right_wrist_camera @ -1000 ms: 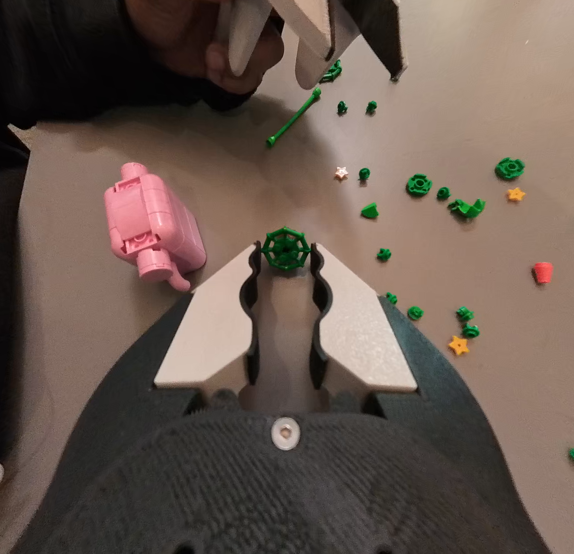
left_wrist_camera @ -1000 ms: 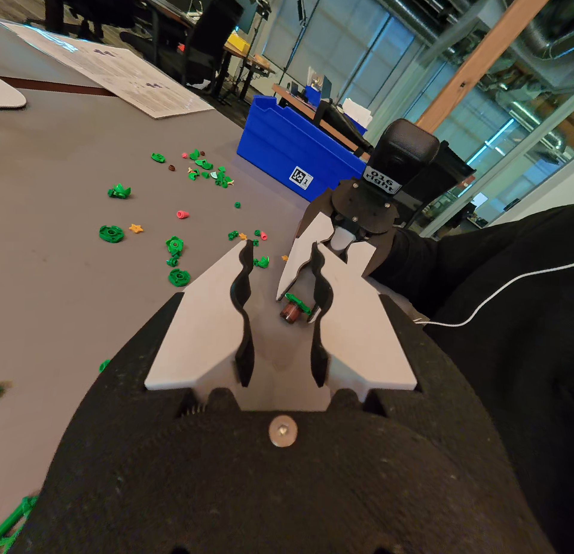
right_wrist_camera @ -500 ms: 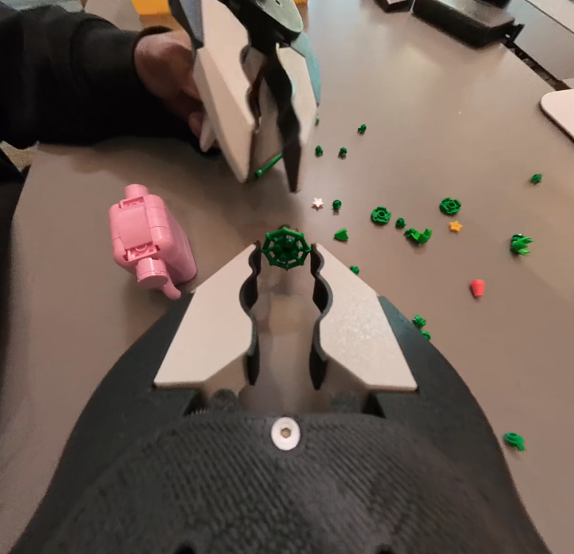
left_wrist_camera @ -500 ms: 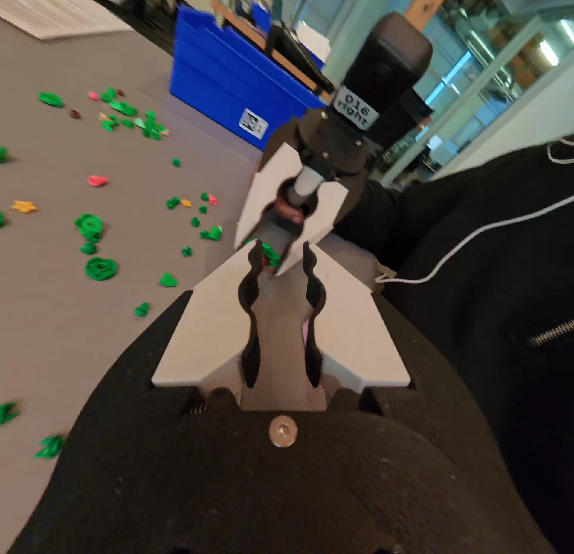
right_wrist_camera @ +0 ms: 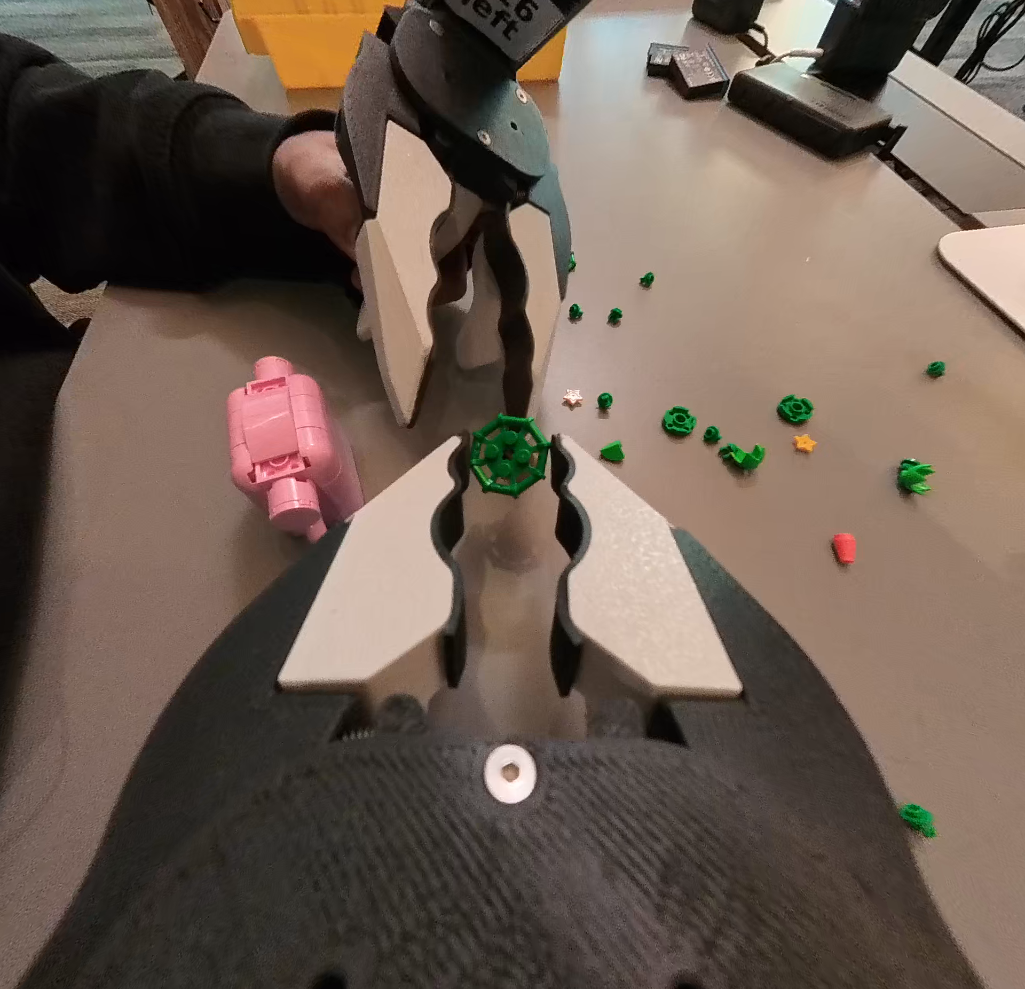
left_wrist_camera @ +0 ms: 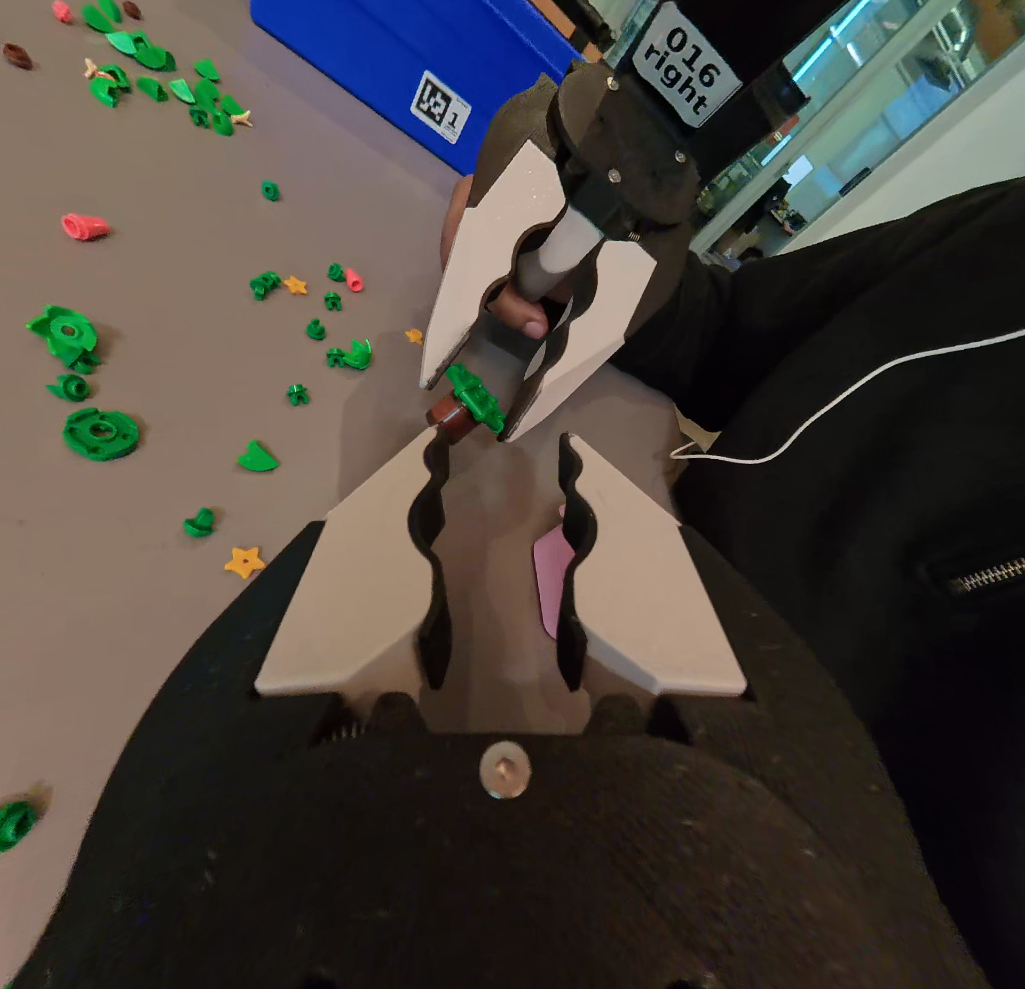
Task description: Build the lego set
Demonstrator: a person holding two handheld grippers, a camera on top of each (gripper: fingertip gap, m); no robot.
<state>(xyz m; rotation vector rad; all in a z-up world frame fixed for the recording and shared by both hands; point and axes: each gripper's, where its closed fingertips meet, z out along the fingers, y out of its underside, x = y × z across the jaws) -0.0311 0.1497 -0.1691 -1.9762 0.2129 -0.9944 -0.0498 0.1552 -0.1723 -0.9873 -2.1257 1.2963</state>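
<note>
My right gripper (right_wrist_camera: 509, 442) is shut on a green web-shaped round piece (right_wrist_camera: 509, 454) and holds it above the table. In the left wrist view the right gripper (left_wrist_camera: 468, 407) shows this green piece (left_wrist_camera: 471, 393) with a brown round piece (left_wrist_camera: 446, 416) fixed under it. My left gripper (left_wrist_camera: 502, 441) is open and empty, with its tips just in front of the held piece. It also shows in the right wrist view (right_wrist_camera: 466, 413), just behind the green piece. A pink brick assembly (right_wrist_camera: 283, 452) lies on the table to the left, and a sliver of it shows in the left wrist view (left_wrist_camera: 552, 574).
Several loose green pieces (right_wrist_camera: 679, 421), orange stars (right_wrist_camera: 804, 442) and red cones (right_wrist_camera: 843, 547) lie scattered on the grey table (right_wrist_camera: 721, 196). A blue bin (left_wrist_camera: 377, 47) stands at the table's far side. A yellow bin (right_wrist_camera: 310, 36) and black devices (right_wrist_camera: 804, 97) stand behind. My two grippers' fingertips are within a few centimetres of each other.
The two grippers have come together: the left one has swung in toward the right, so its open tips now meet the held green piece. The right gripper has kept its grip.
</note>
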